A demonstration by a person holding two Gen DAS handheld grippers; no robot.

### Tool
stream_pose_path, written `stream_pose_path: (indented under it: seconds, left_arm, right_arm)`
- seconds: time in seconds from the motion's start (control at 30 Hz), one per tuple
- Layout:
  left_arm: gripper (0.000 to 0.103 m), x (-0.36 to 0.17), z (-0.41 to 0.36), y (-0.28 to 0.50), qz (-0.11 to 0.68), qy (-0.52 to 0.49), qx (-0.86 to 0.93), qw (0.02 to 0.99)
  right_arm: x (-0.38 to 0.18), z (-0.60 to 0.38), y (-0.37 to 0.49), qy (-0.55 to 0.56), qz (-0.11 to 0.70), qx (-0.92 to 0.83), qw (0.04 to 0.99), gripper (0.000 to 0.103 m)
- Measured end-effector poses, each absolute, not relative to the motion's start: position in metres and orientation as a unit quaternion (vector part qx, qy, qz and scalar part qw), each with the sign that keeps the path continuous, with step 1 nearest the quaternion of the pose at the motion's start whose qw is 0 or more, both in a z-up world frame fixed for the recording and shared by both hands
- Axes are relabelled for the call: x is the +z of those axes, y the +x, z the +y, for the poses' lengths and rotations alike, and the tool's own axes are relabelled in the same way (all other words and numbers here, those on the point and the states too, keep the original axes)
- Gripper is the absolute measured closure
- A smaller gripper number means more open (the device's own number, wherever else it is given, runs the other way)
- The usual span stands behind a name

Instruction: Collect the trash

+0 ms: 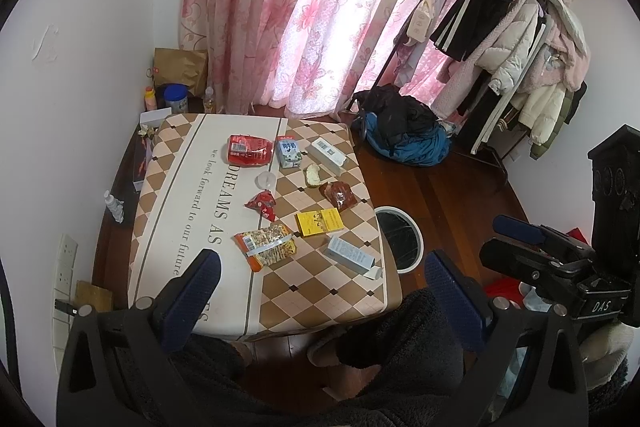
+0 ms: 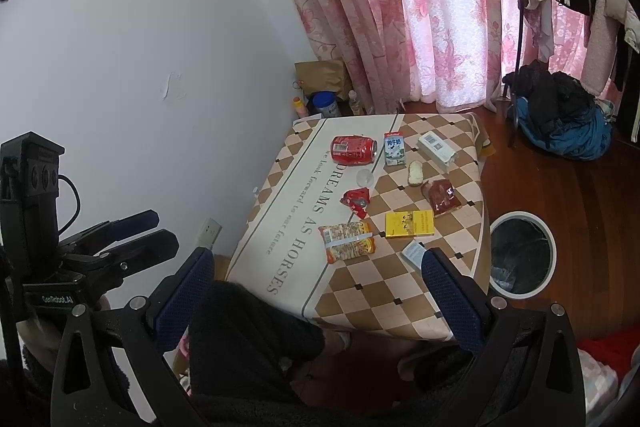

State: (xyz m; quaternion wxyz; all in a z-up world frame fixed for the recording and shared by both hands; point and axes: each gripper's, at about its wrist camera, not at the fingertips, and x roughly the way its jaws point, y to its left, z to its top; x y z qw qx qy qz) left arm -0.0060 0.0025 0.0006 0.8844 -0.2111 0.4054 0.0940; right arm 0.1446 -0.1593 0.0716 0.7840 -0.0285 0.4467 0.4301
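Left wrist view. The left gripper (image 1: 320, 279) hung above the near edge of the table (image 1: 192, 211), its blue fingers (image 1: 200, 275) wide apart and holding nothing. The trash lay scattered over the checked cloth: a red can (image 1: 249, 149) on its side at the far end, a milk carton (image 1: 289, 154) just beside it, a white box (image 1: 329, 151) to the right, a bread scrap (image 1: 313, 174), a clear cup (image 1: 265, 180), a red wrapper (image 1: 262, 205), a dark red pouch (image 1: 339, 195), a yellow box (image 1: 319, 223), a noodle packet (image 1: 267, 245) and a pale blue box (image 1: 350, 253) at the near right corner. The bin (image 1: 402, 239) stood on the floor just beside the table's right edge. The right gripper (image 1: 532, 239) showed at the far right; from here its opening could not be told.

Right wrist view. The right gripper (image 2: 320, 279) was likewise spread and empty, one finger covering part of the blue box (image 2: 414, 254). The bin (image 2: 522, 253), lined with a dark bag, was open-topped. The left gripper (image 2: 132, 227) appeared at the left edge.

Handling. The packet, wrapper and pouch were probably light, soft and crinkly, best pinched at a raised edge. The can looked dented, and would roll; grip it across the body. The cartons were stiff and suited a grip across their narrow faces.
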Motion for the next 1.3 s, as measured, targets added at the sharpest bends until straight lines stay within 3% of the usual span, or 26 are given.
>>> stream_pose_path:
  seconds: [1.13, 1.3]
  left_arm:
    - [0.0, 0.011, 0.0, 0.002, 0.405, -0.211, 0.093, 0.885]
    - [0.0, -0.02, 0.01, 0.017, 0.413, -0.197, 0.152, 0.876]
  right_arm:
    - [0.073, -0.159, 0.148, -0.027, 0.447, 0.429, 0.785, 0.0]
    - [0.063, -0.16, 0.158, -0.018, 0.458, 0.408, 0.79, 0.0]
